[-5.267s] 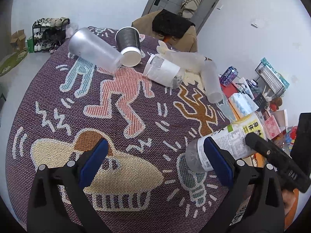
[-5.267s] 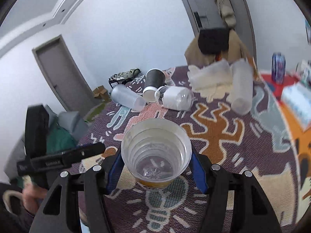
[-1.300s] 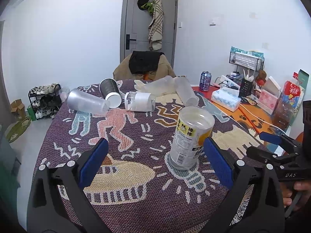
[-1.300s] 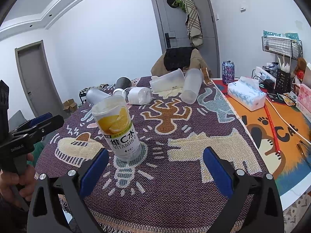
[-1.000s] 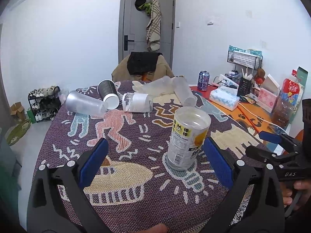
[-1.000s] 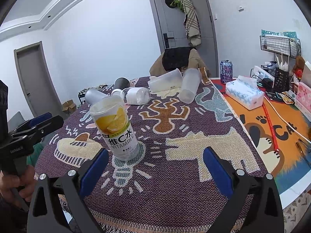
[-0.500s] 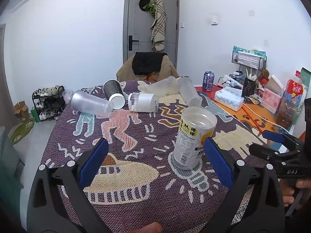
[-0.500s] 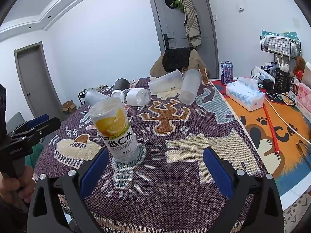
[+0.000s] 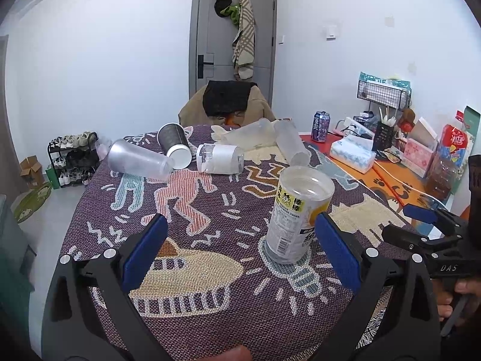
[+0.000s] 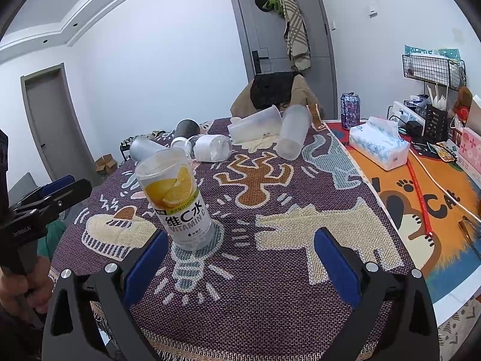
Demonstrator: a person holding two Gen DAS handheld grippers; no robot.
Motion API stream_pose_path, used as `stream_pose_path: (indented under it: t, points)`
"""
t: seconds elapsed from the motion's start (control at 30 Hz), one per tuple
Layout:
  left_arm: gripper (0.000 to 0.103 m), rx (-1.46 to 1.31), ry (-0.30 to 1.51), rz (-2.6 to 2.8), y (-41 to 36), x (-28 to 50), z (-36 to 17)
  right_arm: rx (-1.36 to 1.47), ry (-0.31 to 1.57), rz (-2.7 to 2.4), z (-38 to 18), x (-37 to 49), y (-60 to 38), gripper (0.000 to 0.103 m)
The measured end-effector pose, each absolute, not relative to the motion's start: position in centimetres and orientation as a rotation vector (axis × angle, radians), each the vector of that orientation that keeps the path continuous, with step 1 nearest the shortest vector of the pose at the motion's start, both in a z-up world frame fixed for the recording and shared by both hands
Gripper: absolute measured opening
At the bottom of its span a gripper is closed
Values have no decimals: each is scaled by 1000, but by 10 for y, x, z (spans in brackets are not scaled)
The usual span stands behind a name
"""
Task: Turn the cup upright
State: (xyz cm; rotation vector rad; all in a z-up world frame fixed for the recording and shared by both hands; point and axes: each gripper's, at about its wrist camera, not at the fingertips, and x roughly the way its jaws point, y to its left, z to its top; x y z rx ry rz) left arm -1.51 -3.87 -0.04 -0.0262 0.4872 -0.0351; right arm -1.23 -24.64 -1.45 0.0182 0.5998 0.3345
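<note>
The clear plastic cup with a yellow lemon label (image 10: 174, 201) is seen standing upright, mouth up, on the purple woven tablecloth with cartoon figures (image 10: 270, 258), on the light-bulb drawing near the front edge. For this cup the flip can be judged as done. It is held by nothing.

The left gripper (image 9: 240, 255) is spread wide and empty, with the cup just in front of its right blue pad (image 9: 336, 255); whether the pad touches it cannot be told. The right gripper (image 10: 237, 264) is also spread wide and empty, the cup being just beyond its left blue pad (image 10: 144, 264).

At the far side of the cloth five more cups are counted, all lying on their side: one frosted grey cup (image 9: 136, 161), one dark paper cup with white rim (image 9: 174, 144), one clear cup with a white sleeve (image 9: 221, 159), and two frosted translucent cups (image 10: 272, 131) touching each other near the chair. If these also belong to the task, five are left to be raised.

Beside the cloth one purple drink can (image 10: 349, 110) and one tissue pack (image 10: 378, 147) are seen.
</note>
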Motion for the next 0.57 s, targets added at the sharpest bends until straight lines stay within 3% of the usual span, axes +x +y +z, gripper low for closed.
stream_pose_path:
  t: [0.57]
  points:
    - [97, -35, 532, -34, -37, -9, -12, -3, 648, 350, -23, -2, -240, 95]
